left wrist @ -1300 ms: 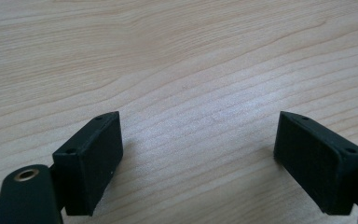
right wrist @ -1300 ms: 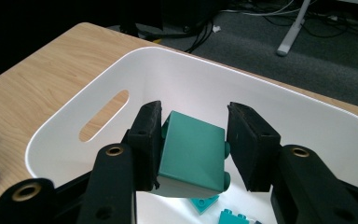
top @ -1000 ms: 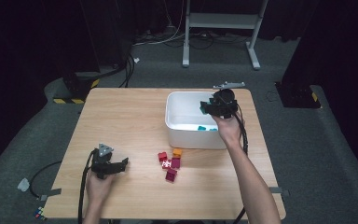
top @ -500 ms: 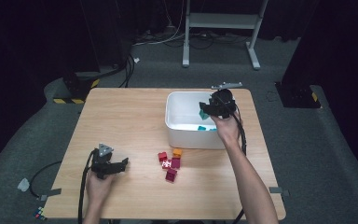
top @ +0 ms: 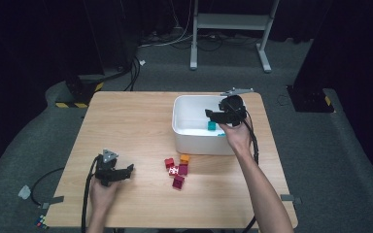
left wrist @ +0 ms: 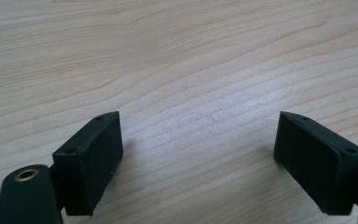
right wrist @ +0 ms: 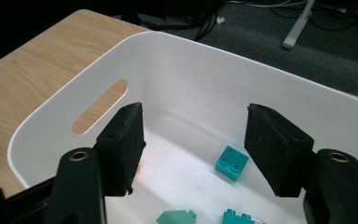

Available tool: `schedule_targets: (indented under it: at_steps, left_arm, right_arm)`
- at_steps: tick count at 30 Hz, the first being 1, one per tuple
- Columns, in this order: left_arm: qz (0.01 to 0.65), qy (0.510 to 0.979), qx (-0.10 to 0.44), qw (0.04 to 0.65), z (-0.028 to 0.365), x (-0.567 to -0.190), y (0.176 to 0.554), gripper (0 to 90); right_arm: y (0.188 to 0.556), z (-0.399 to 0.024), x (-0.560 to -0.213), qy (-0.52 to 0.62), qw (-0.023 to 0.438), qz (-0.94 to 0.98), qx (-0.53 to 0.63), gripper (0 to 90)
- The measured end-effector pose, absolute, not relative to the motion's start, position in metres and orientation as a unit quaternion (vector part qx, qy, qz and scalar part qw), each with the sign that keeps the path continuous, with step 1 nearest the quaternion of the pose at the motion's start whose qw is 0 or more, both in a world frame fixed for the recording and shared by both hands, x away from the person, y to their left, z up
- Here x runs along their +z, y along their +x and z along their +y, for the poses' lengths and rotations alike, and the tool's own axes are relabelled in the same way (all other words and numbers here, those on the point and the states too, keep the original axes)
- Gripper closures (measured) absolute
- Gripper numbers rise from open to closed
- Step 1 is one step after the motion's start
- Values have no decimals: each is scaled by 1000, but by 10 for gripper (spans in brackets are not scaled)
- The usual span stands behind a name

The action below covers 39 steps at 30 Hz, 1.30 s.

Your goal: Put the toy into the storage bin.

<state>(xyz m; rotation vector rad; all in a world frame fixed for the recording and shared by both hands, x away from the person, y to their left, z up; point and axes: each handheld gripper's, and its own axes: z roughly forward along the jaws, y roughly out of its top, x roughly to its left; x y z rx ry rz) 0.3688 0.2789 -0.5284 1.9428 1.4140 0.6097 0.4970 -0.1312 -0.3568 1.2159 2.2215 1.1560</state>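
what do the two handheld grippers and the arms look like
Both grippers are black: the left gripper carries a grey three-cornered plate on top and trails a black cable. The right gripper has blocky black pads with brass-coloured pivot rivets. The forearms are bare, with no sleeves visible.

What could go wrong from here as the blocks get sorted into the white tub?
1. The right tool hangs open inside the white plastic tub, its jaws having just been opening with nothing between them; pulling out carelessly could catch the rim and shift the tub.
2. The small red, magenta and orange building blocks sit tightly clustered on the wooden table, so a grasp may knock neighbours away.
3. The left tool rests open near the table's front edge, its cable trailing off.
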Motion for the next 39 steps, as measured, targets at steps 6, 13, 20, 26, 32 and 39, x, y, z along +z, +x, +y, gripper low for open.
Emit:
schedule_targets:
  at_steps: [6, 13, 20, 26, 32, 39]
  left_arm:
    - [539, 741, 232, 325, 279, -528, 369, 156]
    - [539, 741, 232, 325, 279, -528, 369, 156]
    - [539, 742, 233, 325, 279, -528, 369, 156]
    - [539, 741, 233, 325, 279, -528, 369, 156]
    - [539, 741, 233, 325, 279, -528, 369, 156]
    - [539, 741, 233, 325, 279, -528, 369, 156]
  right_arm:
    - [487, -135, -355, 418, 174, 782, 430, 348]
    - [468, -140, -346, 399, 172, 776, 457, 343]
    - [449, -143, -344, 382, 166, 774, 477, 343]
    - [430, -144, -348, 370, 155, 774, 491, 351]
    - [415, -145, -357, 361, 147, 775, 497, 355]
    - [398, -141, -372, 351, 142, 780, 497, 359]
